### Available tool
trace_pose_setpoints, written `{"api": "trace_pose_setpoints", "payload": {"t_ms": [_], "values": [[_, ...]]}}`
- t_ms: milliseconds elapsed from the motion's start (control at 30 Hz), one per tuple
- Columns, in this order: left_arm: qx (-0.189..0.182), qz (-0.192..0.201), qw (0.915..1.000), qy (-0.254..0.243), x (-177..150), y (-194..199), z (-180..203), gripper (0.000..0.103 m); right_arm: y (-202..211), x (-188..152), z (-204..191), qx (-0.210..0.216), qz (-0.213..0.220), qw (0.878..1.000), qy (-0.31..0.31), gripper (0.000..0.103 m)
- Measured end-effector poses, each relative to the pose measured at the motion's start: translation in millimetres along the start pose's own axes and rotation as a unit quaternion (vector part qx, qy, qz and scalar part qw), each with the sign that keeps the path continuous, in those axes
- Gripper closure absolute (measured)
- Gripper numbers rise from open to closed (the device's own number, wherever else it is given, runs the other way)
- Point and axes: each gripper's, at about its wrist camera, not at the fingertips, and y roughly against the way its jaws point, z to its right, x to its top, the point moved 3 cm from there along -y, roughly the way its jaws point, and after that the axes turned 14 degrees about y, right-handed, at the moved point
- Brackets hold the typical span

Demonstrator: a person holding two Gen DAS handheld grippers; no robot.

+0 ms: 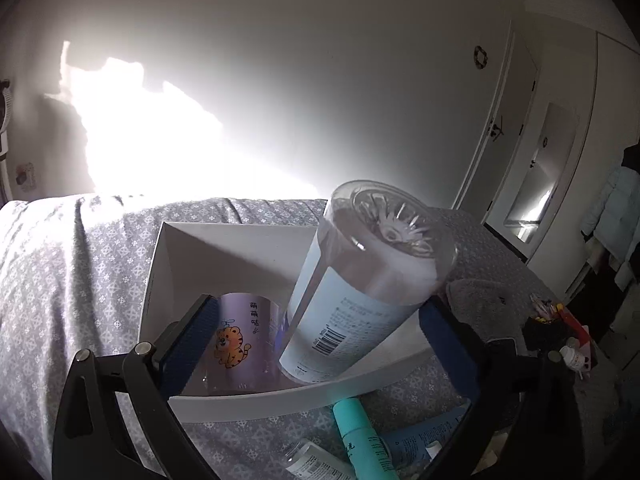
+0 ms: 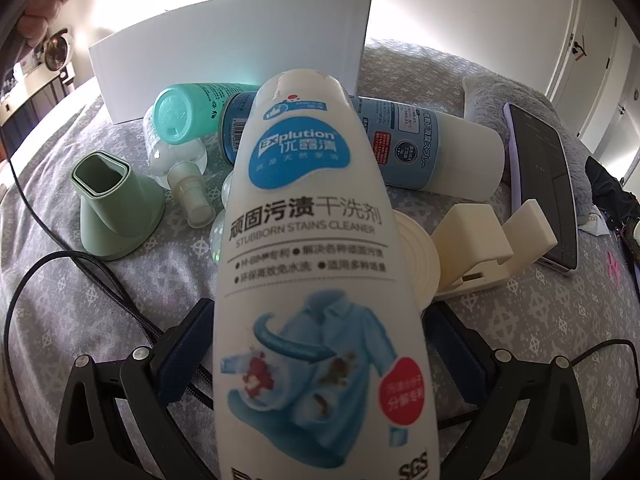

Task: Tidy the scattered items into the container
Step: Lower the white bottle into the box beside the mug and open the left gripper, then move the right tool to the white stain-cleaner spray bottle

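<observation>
In the left wrist view my left gripper (image 1: 316, 320) is open above the white box (image 1: 256, 404). A pale blue bottle with a clear cap (image 1: 360, 292) leans in the box between the fingers, beside a purple tiger bottle (image 1: 240, 340); no pad visibly presses it. In the right wrist view my right gripper (image 2: 320, 328) is shut on a white stain cleaner bottle (image 2: 304, 264), held above the bed. Behind it lie a teal bottle (image 2: 192, 116), a blue spray can (image 2: 420, 148), a small clear bottle (image 2: 188, 192) and a green holder (image 2: 116, 208), in front of the box (image 2: 228, 44).
Everything sits on a grey patterned bedspread (image 2: 540, 320). A cream plastic bracket (image 2: 480, 248) and a phone (image 2: 544, 192) lie to the right. A black cable (image 2: 60, 280) loops on the left. A teal bottle (image 1: 360, 436) lies near the box's front.
</observation>
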Motion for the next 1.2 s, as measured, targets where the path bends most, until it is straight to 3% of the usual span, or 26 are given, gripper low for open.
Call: {"api": "trace_pose_setpoints", "payload": {"t_ms": [167,300,533,733,967,1133,1200], "values": [[0.108,0.025,0.9932,0.036,20,-9,-35,0.001,0,0,0,0.000,0.000,1.000,0.000,0.000],[0.127,0.049,0.9871,0.084,22,13,-61,0.001,0,0,0,0.000,0.000,1.000,0.000,0.000],[0.154,-0.015,0.9845,0.082,-67,36,-76,0.001,0,0,-1,0.000,0.000,1.000,0.000,0.000],[0.208,-0.090,0.9698,0.090,-142,38,-95,0.001,-1,0,2,0.000,0.000,1.000,-0.001,0.000],[0.283,-0.096,0.9495,0.095,-185,45,-130,0.001,0,-1,3,0.002,0.000,1.000,-0.002,0.000],[0.294,-0.053,0.9464,0.123,-177,56,-141,0.001,9,-2,-6,0.006,-0.003,1.000,-0.002,0.000],[0.308,-0.047,0.9412,0.130,-178,58,-147,0.001,12,-1,-8,0.010,-0.005,1.000,-0.001,0.000]]}}
